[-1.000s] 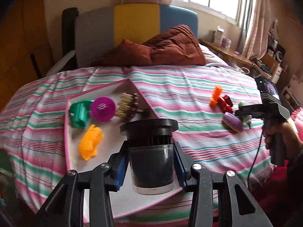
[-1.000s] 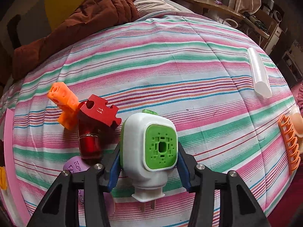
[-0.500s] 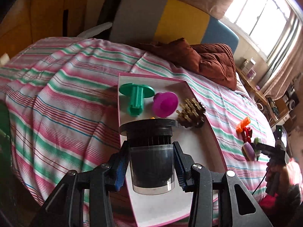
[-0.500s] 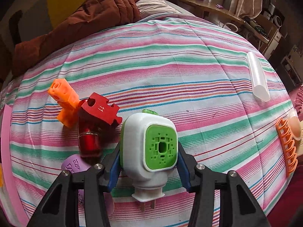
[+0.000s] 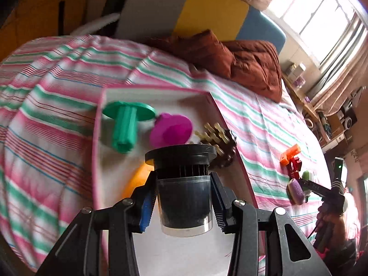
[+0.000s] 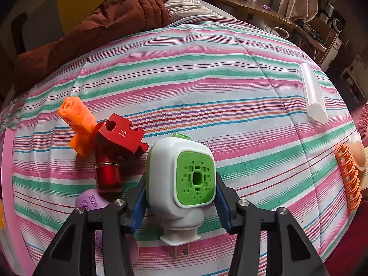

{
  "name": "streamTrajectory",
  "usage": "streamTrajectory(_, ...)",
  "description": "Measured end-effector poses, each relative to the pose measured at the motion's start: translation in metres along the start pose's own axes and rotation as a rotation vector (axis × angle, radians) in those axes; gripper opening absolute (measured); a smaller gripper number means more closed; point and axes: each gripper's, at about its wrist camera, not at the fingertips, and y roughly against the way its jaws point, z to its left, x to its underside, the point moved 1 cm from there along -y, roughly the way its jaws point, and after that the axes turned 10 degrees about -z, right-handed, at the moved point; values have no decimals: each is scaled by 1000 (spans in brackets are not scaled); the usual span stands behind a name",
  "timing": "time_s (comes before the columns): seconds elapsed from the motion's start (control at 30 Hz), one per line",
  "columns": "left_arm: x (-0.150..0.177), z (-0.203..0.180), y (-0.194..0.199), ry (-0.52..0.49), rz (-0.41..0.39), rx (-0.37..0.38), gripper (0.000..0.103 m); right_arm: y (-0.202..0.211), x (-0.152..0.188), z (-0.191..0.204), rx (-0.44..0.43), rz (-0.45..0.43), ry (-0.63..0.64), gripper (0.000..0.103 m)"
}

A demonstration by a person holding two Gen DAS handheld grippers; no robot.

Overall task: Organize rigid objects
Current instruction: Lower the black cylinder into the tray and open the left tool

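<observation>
While the left gripper [image 5: 184, 197] pinches a black canister [image 5: 184, 184] by its clear lower cup, both fingers pressed against its sides, the canister hangs upright above the near part of a pink-rimmed white tray [image 5: 115, 168] lying on the striped bedspread [image 5: 46, 105]. Just behind the canister on the tray sits a yellow-orange piece [image 5: 135, 181], mostly hidden, and farther back lie a green spool [image 5: 126, 124], a magenta cap [image 5: 171, 130] just beside it, and a brown and cream studded block [image 5: 220, 142]. Beyond the tray, a rust-brown quilt [image 5: 232, 57] is heaped at the head of the bed. On the other side, the right gripper [image 6: 181, 197] clamps a white and green plug adapter [image 6: 181, 179], prongs pointing down, just over the bedspread. Near its left lie a purple oval piece [image 6: 92, 202], a red metal cylinder [image 6: 107, 174] and a red puzzle-shaped block [image 6: 123, 135] resting on it, with an orange perforated block [image 6: 78, 124] touching behind. Well apart to the right lie an orange comb-like rack [image 6: 347, 174] and, farther off, a translucent white tube [image 6: 312, 92].
</observation>
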Motion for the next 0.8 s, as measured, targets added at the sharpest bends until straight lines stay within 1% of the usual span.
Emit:
streamTrajectory(0.07, 1, -4, -12, -9, 18, -15, 45, 0, 1, 0, 1, 0, 3, 52)
streamTrajectory(0.17, 3, -6, -25, -22, 24, -63, 45, 2, 2, 1, 3, -1, 7, 52)
streamTrajectory(0.27, 6, -5, -26, -9, 27, -60, 47, 2, 2, 1, 2, -1, 5, 52)
streamTrajectory(0.3, 6, -5, -23, -15, 22, -60, 52, 2, 1, 1, 2, 0, 6, 52)
streamTrajectory(0.33, 6, -5, -19, -19, 10, -58, 55, 1, 1, 1, 3, 0, 7, 52)
streamTrajectory(0.5, 5, -6, 8, -54, -62, -79, 56, 2, 1, 2, 9, -3, 17, 52)
streamTrajectory(0.57, 6, -5, 20, -59, -94, -91, 58, 2, 1, 2, 10, -4, 20, 52)
streamTrajectory(0.63, 9, -3, 34, -55, -125, -117, 65, 3, 2, 2, 11, -6, 20, 52)
streamTrajectory(0.8, 26, -6, 63, -106, -172, -181, 65, 5, 4, 5, 17, -8, 31, 52)
